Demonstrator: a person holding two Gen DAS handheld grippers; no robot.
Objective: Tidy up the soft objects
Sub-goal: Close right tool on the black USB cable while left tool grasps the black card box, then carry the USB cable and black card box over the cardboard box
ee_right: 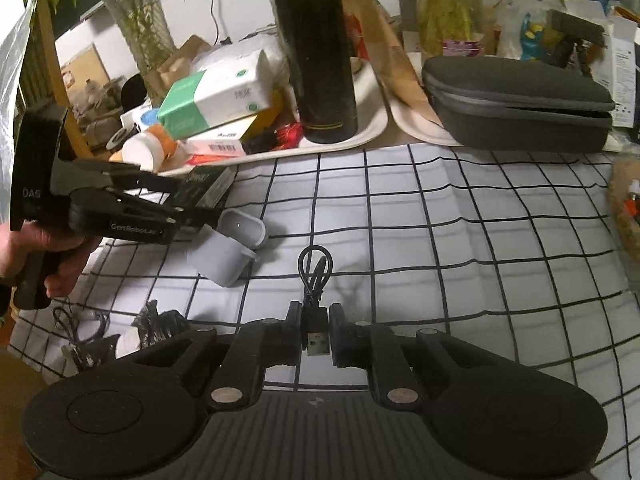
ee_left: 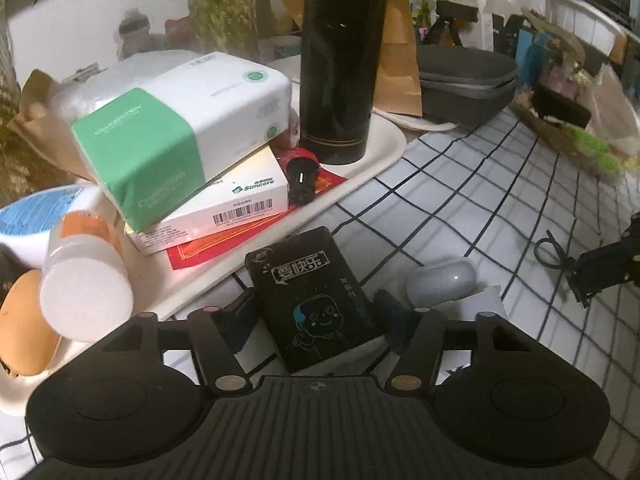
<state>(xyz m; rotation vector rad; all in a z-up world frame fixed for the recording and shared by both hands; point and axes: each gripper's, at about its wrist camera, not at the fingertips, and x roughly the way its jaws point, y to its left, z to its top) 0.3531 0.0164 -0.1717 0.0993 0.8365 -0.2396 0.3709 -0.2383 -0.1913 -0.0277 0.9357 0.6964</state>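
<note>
Tissue packs are the soft things at stake: the big green-and-white tissue pack [ee_left: 180,128] lies tilted on a white box in the cream tray [ee_left: 384,152], ahead and left of the left gripper's [ee_left: 318,312] jaws, likely dumped there, not sorted. Between those jaws sits the small black tissue pack [ee_left: 316,300], clamped at its sides and angled toward the tray edge, seemingly so it can join the larger pack. A tall black flask [ee_left: 340,60] stands upright in the tray, farther ahead. Just right of the left jaws rests the grey earbud case [ee_right: 232,248], open on the cloth.

In the right wrist view, the right gripper [ee_right: 315,332] has its jaws closed on the USB plug of a short black cable [ee_right: 316,272], whose loop trails forward, held by its stiffest part.

Everything rests on a white checked tablecloth [ee_right: 460,240], wrinkled. Beyond it are a grey zip case [ee_right: 516,104], brown paper bags, glass vases of green stems and a pale wall.
</note>
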